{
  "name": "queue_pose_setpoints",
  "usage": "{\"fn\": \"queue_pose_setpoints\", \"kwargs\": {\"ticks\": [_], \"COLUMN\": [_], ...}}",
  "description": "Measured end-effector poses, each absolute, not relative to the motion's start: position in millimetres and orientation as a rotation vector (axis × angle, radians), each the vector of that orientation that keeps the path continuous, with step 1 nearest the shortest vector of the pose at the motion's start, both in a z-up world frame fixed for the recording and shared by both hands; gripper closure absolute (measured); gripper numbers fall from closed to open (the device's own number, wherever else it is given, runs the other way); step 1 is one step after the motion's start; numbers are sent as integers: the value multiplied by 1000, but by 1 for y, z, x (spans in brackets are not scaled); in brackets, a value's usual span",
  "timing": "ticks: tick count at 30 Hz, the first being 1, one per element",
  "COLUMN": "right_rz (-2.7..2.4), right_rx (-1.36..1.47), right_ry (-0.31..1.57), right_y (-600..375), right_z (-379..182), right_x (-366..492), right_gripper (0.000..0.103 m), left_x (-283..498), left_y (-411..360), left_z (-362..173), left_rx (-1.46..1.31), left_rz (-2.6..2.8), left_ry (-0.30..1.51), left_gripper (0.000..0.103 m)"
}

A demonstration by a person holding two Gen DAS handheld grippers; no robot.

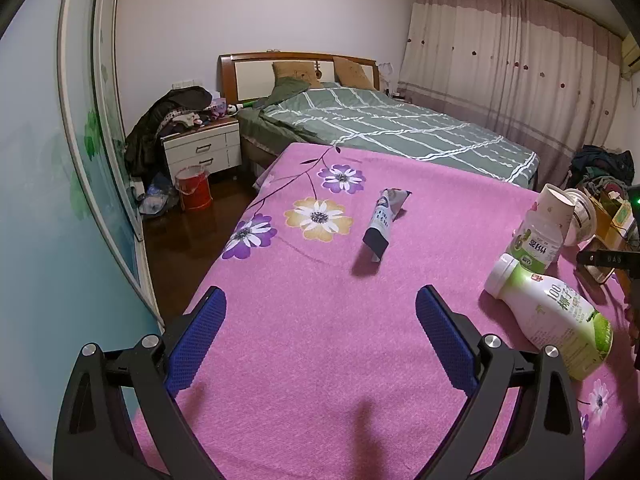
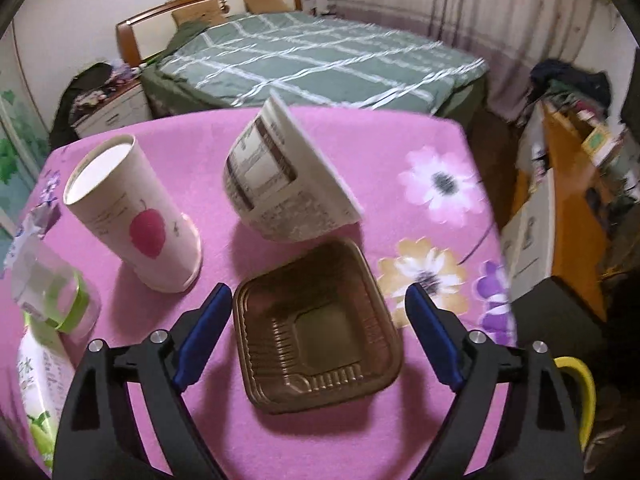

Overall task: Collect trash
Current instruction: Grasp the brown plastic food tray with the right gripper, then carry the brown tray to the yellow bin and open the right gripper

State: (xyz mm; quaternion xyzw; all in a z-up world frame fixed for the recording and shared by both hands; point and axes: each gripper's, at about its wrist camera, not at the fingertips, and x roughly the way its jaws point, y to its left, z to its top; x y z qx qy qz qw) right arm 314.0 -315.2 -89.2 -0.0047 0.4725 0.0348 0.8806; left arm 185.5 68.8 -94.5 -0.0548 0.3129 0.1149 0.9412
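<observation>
In the left wrist view my left gripper (image 1: 320, 312) is open and empty above the pink flowered cloth (image 1: 320, 340). A squeezed tube (image 1: 383, 222) lies ahead of it. A white and green bottle (image 1: 552, 320) lies on its side at the right, behind it a clear bottle (image 1: 534, 246) and a paper cup (image 1: 554, 210). In the right wrist view my right gripper (image 2: 320, 316) is open, its fingers on either side of a brown plastic tray (image 2: 316, 328). A tipped white tub (image 2: 280, 180) lies beyond it. The paper cup (image 2: 132, 220) stands upside down to the left.
A bed with a green cover (image 1: 380, 128) stands behind the table. A white nightstand (image 1: 200, 152) and a red bucket (image 1: 194, 188) are on the floor at the left. Cluttered boxes (image 2: 560, 200) stand right of the table. A yellow handle (image 2: 580, 396) shows at lower right.
</observation>
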Motion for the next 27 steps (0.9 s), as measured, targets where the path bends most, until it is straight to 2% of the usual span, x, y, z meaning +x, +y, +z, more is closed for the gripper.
{"fn": "queue_pose_setpoints", "kwargs": {"ticks": [5,7,19,27], "right_rz": [69,53,74,-98], "right_rx": [-20,-27,40,130], "right_ry": [1002,991,965,882], "right_y": [-311,-307,-310,-387], "right_z": [-100,-100,-77,-52], "right_x": [313,311,268,194], "right_gripper": [22,39,40,39], "left_x": [186,186,186,185], "left_y": [68,69,67,61], "left_z": [-95,-95,-95,-96], "left_rx": [-112,-113,-111,-85], "left_rz": [235,235,234,229], "left_ry": [640,639,641,622], "left_gripper": [9,9,9,9]}}
